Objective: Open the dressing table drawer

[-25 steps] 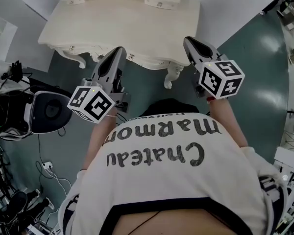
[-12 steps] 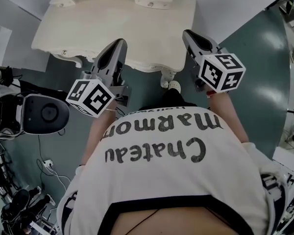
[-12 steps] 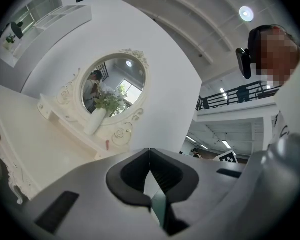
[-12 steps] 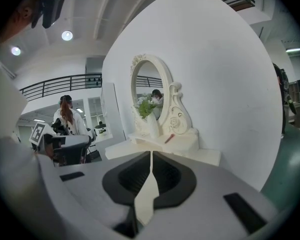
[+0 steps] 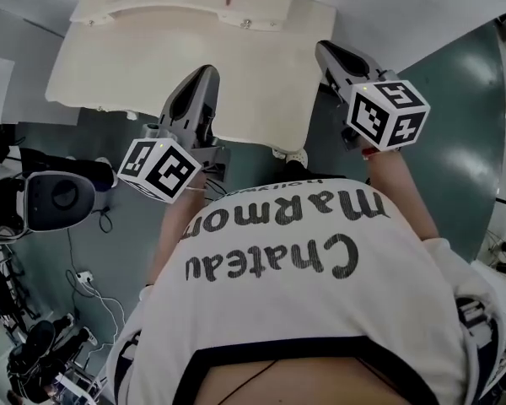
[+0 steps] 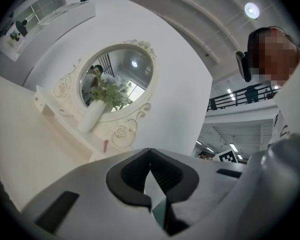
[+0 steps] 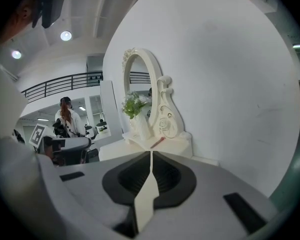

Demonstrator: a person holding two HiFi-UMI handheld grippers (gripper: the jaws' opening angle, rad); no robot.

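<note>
Head view: closed left gripper (image 5: 206, 76) over dressing table (image 5: 110, 66)

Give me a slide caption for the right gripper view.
Right gripper, jaws shut and empty, faces a white dressing table bearing an oval mirror and a vase of greenery.

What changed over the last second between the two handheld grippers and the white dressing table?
The person moved in: the left gripper and right gripper came forward, so the left one now lies further over the dressing table. Nothing was gripped or released. Both pairs of jaws stayed shut and empty.
</note>
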